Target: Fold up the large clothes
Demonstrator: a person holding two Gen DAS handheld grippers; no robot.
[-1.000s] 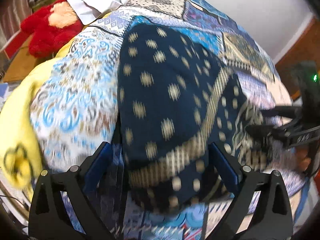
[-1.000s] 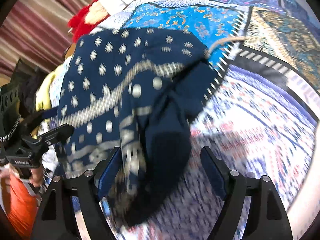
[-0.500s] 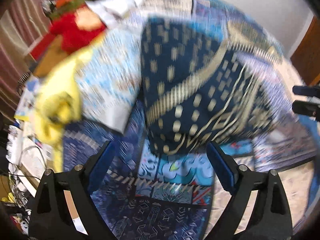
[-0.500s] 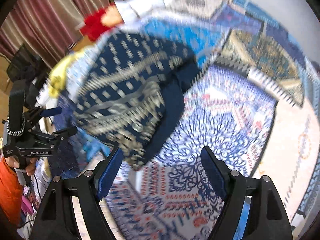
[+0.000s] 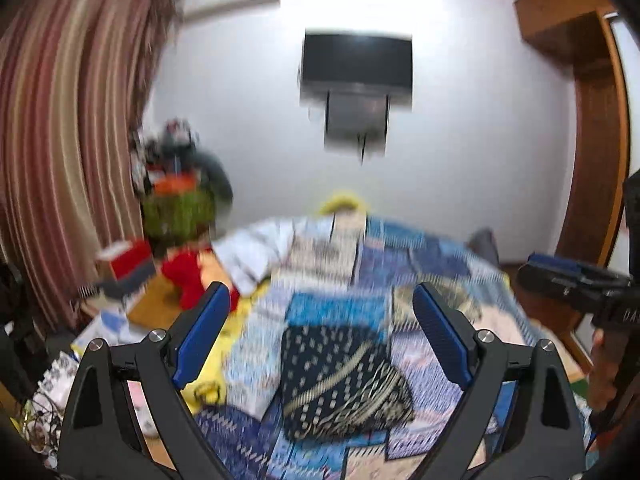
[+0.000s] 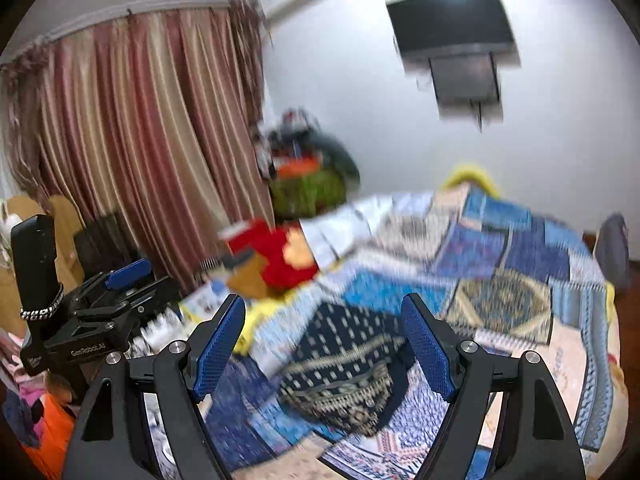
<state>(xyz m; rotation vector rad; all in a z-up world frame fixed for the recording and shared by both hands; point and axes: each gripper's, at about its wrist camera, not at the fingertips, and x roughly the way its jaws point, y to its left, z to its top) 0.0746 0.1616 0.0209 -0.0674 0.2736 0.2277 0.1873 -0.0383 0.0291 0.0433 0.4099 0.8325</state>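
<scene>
Both two-finger tools hang above the bed with nothing between their blue pads: the left gripper (image 5: 320, 336) stands with its jaws wide apart, and so does the right gripper (image 6: 323, 344). Below and ahead of them, the navy cotton garment with pale dots and a cream woven border (image 5: 340, 380) lies as a compact, roughly rectangular bundle on the blue patchwork bedspread (image 5: 424, 260), free of either tool. From the right wrist view, the same bundle (image 6: 344, 364) sits near the bed's front edge, its fringed border end facing the camera. The fold looks finished or nearly so. To close the step well, the hands would do best to come away straight, clear of the cloth, so no pad snags a layer and drags the stack open; any loose corner calls for a light press, not a fresh pinch. A red plush toy (image 5: 188, 276) lies well apart, beyond the bedspread's far left corner.
</scene>
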